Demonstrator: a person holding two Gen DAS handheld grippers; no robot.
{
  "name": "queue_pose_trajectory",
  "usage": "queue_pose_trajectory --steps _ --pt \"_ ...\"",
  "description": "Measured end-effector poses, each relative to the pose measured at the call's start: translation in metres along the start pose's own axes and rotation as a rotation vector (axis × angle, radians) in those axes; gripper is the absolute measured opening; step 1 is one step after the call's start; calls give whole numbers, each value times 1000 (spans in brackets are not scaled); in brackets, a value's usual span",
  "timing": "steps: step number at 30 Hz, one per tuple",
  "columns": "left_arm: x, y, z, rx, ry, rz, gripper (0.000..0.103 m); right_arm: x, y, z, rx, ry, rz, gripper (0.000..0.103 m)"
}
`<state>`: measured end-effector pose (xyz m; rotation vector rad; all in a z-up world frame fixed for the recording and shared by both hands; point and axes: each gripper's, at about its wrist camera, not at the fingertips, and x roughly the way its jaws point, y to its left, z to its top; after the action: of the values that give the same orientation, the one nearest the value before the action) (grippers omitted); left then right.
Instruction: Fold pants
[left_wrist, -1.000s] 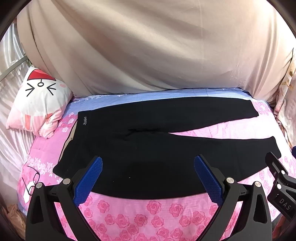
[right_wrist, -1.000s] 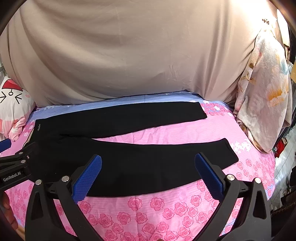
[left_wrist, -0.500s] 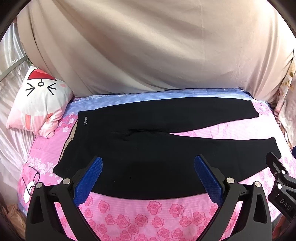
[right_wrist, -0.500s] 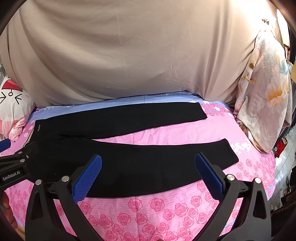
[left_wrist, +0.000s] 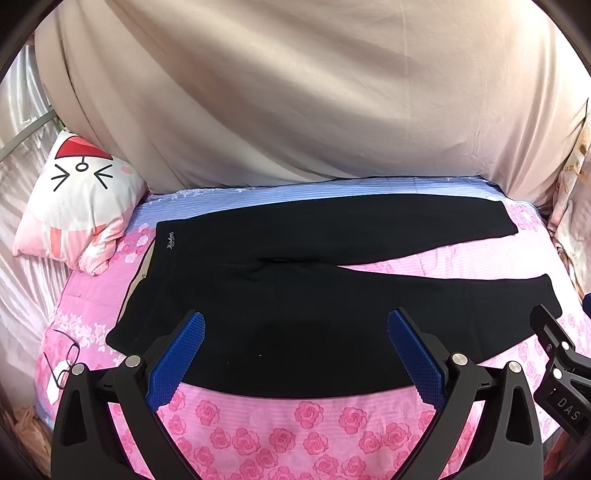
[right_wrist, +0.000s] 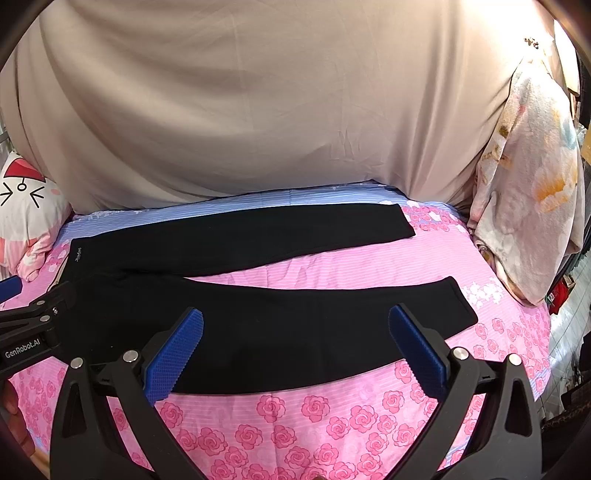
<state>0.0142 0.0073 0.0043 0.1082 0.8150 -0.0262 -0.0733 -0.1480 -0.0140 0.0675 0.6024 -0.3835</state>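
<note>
Both tongs, left gripper and right gripper, hover wide and empty over black pants spread flat along the bed's near edge, legs splayed toward its right end; soft knit may bunch or slip off ribbed pads if pinched unevenly.

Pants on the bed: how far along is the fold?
Done: the black pants lie flat on the pink bedsheet, legs spread apart. In hand: nothing; the left gripper and right gripper hover open above the near leg. Left: every fold, starting with bringing the legs together.
</note>
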Motion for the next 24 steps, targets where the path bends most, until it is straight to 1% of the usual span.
queue_pose_trajectory --steps 12,18,19,21,24 --pt "4 -1 2 8 5 -9 98 1 -2 -2 6 4 -9 98" --pt "8 -2 0 9 11 6 98 7 -5 -2 7 15 -8 98" --pt "10 -2 -1 10 14 13 98 8 -7 -1 7 14 -9 98" --pt "13 0 -2 4 12 4 98 12 -13 0 7 12 -15 98" --pt "18 0 -2 6 5 20 98 25 -30 6 19 19 -30 98"
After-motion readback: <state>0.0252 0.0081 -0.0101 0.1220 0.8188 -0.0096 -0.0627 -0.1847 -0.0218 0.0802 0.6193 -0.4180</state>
